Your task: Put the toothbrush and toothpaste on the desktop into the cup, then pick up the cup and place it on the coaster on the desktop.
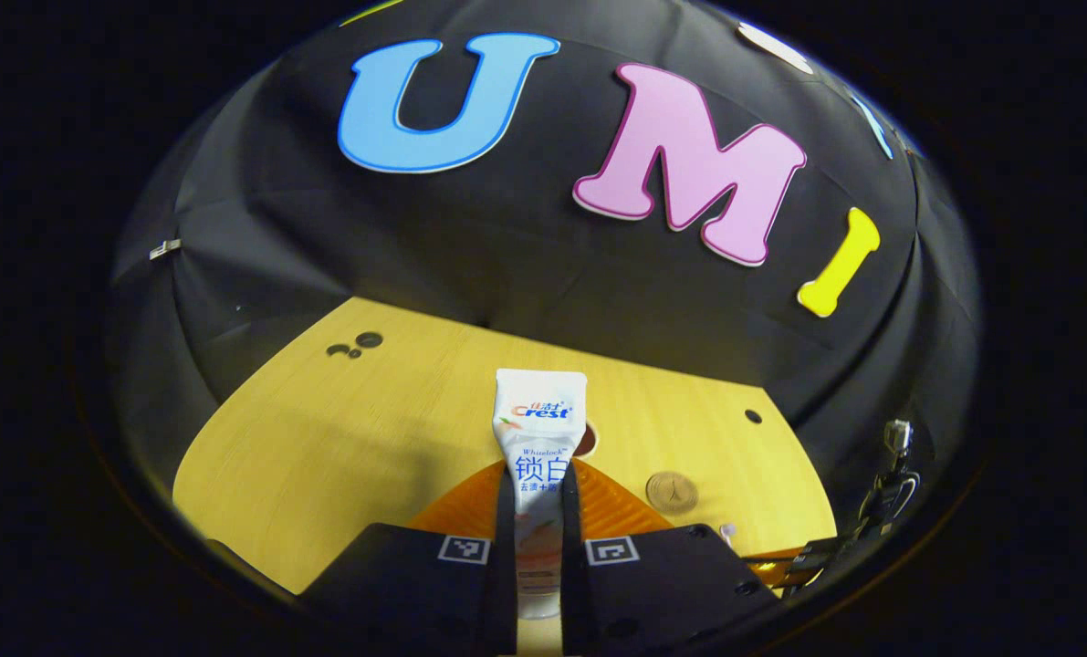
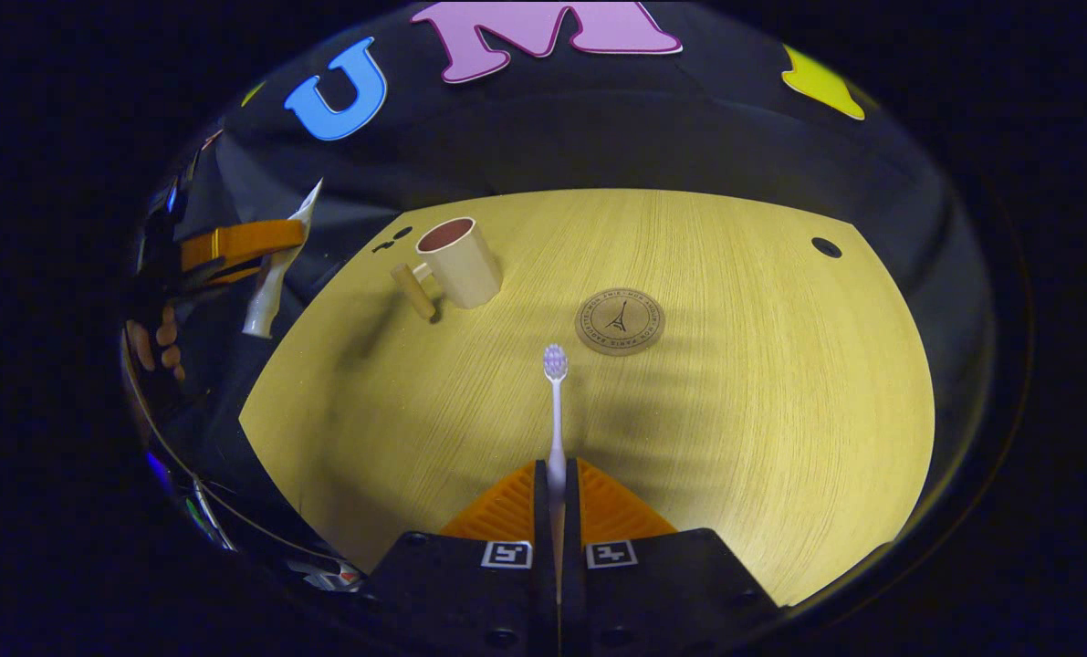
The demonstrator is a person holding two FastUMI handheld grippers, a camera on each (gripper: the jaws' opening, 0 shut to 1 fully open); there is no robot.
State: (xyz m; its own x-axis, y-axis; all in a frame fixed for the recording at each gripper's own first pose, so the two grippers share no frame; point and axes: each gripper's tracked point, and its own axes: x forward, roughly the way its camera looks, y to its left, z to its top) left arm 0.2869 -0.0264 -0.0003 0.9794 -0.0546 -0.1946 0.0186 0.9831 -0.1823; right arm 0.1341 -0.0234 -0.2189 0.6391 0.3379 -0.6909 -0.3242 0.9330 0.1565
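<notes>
Left gripper (image 1: 538,511) has its fingers (image 1: 505,511) pinched on the toothpaste (image 1: 540,429), gripping the tube low down so the crimped end sticks up and away from the camera; right gripper (image 2: 550,497) is closed tight on the toothbrush (image 2: 555,401) handle, bristle head pointing out ahead over the table (image 2: 780,383); so both items are off the table and in hand, and I'd say we're in the first step, carrying stuff to the cup (image 2: 459,260); nothing's in it yet as far as I can tell. From the right gripper view the cup stands upright toward the far left of the table, handle facing the near side; the coaster (image 2: 619,320) lies flat just beyond the brush head, well apart from the cup; the left gripper with its tube hangs off past the table's left edge, a hand (image 2: 155,347) behind it. In the left gripper view the cup's mouth peeks out right behind the tube, coaster off to the right. Next move probably needs each item tipped end-down over the cup mouth before letting go, one at a time so the grippers don't bump; the cup looks light, so a clumsy drop could tip it.
</notes>
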